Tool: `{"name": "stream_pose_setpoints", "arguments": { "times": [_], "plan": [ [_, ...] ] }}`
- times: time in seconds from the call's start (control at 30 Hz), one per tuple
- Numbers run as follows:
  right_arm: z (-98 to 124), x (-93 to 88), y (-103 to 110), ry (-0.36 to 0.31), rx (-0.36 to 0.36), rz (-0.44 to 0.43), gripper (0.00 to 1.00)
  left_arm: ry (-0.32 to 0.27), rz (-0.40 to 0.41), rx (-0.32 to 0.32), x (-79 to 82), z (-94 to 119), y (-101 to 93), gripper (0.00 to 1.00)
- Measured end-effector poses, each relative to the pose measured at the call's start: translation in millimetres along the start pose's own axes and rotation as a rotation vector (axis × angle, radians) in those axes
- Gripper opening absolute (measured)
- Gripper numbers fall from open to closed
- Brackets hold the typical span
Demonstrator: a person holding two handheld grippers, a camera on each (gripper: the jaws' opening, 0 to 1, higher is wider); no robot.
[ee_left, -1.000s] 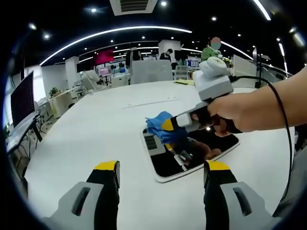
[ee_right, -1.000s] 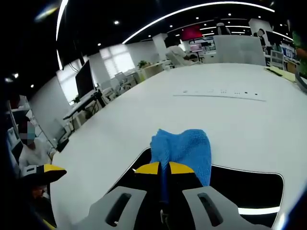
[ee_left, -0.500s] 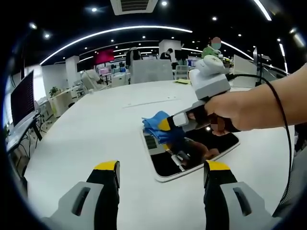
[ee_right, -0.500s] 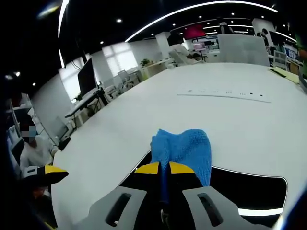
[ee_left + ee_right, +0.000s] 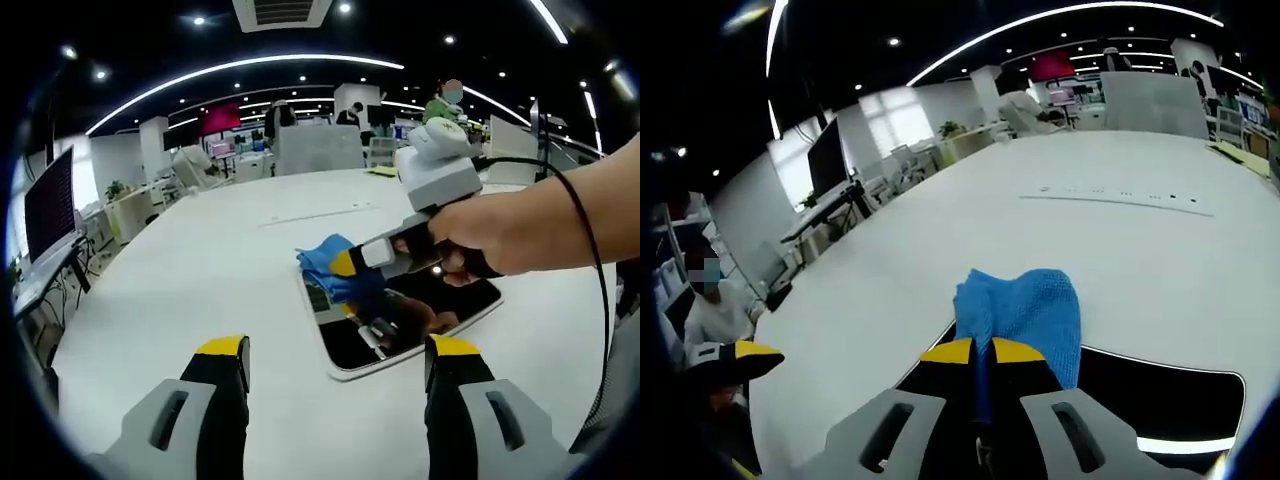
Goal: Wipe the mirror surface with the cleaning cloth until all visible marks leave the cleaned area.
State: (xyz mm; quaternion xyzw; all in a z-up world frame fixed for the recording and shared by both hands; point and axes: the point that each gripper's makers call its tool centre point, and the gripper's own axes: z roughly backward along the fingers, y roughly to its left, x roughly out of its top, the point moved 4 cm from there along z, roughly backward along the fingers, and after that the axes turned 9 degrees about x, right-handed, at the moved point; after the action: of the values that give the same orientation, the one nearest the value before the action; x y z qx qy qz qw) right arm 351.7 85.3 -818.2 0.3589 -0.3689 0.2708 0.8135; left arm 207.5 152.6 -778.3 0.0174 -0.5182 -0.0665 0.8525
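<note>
1. The mirror (image 5: 400,325) lay flat on the white table (image 5: 200,290), well inside its edges.
2. Your right gripper (image 5: 975,352) pinched the blue cloth (image 5: 1025,315), pressing it onto the mirror's end.
3. Your left gripper (image 5: 335,348) hovered nearby, jaws apart, holding nothing.

Lying flat on the table (image 5: 200,270): the mirror (image 5: 400,320), at about one o'clock from the left gripper (image 5: 335,350). On the mirror's eleven o'clock corner, overhanging onto the table: the cloth (image 5: 325,262). Reaching in from three o'clock above the mirror: the right gripper (image 5: 980,352), pinching the cloth.
</note>
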Motion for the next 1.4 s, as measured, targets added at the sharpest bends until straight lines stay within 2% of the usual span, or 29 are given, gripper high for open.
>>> {"name": "stream_pose_setpoints", "arguments": {
  "times": [0.87,1.4],
  "plan": [
    [0,-1.4,3,-0.005,0.001,0.002,0.01,-0.002,-0.005,0.006,1.2,2,0.7,0.71],
    [10,-14.9,17,0.001,0.033,-0.006,0.01,-0.006,-0.006,0.006,1.8,1,0.8,0.71]
  ]
}}
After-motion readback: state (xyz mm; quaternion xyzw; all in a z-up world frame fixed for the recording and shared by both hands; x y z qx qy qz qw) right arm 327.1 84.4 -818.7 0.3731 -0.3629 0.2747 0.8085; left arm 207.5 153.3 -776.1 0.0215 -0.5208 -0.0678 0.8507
